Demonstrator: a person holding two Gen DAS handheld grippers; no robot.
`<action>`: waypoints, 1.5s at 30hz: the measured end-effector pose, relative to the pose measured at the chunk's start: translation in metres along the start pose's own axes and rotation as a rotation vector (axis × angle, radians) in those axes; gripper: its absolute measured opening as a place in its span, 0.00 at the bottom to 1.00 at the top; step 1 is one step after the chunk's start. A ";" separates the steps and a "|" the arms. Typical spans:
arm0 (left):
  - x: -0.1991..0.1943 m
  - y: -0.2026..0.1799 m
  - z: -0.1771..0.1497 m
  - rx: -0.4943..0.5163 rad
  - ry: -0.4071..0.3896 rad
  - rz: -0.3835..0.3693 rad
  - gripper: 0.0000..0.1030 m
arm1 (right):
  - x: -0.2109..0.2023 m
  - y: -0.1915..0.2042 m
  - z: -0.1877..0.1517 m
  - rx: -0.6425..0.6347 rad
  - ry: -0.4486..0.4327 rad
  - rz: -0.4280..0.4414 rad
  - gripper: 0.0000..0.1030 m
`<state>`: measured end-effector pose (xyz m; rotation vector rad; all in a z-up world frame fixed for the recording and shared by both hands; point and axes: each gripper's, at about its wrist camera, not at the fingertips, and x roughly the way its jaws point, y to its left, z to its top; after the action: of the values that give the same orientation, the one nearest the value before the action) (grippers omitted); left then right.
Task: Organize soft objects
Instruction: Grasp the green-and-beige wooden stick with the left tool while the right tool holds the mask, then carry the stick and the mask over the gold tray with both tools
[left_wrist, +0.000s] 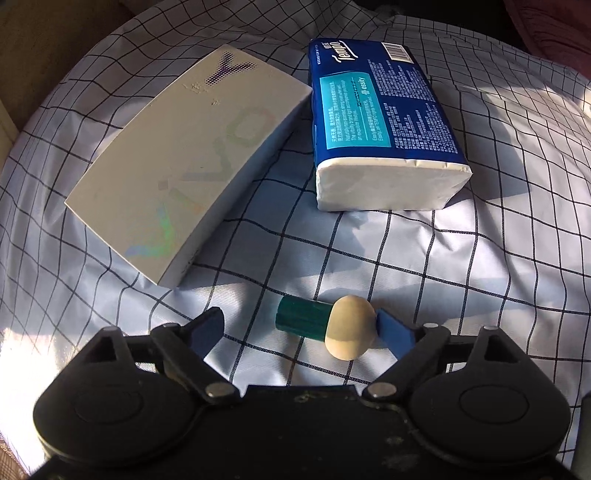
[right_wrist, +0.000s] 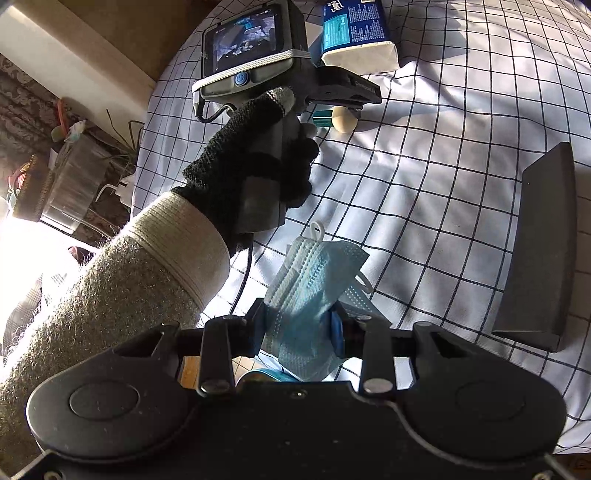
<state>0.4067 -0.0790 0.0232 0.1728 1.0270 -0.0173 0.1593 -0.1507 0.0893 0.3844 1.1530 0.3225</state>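
A makeup sponge with a beige head and a green handle (left_wrist: 327, 325) lies on the checked sheet between the open jaws of my left gripper (left_wrist: 295, 326); its right pad (left_wrist: 393, 332) touches the beige head. The sponge also shows in the right wrist view (right_wrist: 338, 120), under the left gripper. My right gripper (right_wrist: 297, 326) is shut on folded blue face masks (right_wrist: 308, 291) and holds them above the sheet. A blue Tempo tissue pack (left_wrist: 380, 122) lies farther back, and shows in the right wrist view (right_wrist: 356, 35).
A white vivo box (left_wrist: 184, 162) lies left of the tissue pack. A dark flat box (right_wrist: 535, 251) lies at the right on the sheet (right_wrist: 443, 166). The gloved left hand and sleeve (right_wrist: 236, 177) cross the left side. Clutter stands off the bed's left edge.
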 end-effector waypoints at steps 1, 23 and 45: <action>0.002 0.000 0.000 -0.002 0.004 0.000 0.87 | 0.000 0.000 0.000 0.001 0.001 0.000 0.35; -0.012 0.016 -0.003 -0.117 0.097 -0.115 0.55 | 0.006 -0.011 0.004 0.032 -0.003 -0.055 0.35; -0.219 0.083 -0.196 -0.148 0.169 -0.154 0.55 | -0.013 -0.029 -0.014 0.054 -0.059 -0.150 0.35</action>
<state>0.1349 0.0181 0.1221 -0.0402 1.2038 -0.0673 0.1434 -0.1801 0.0819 0.3509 1.1275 0.1485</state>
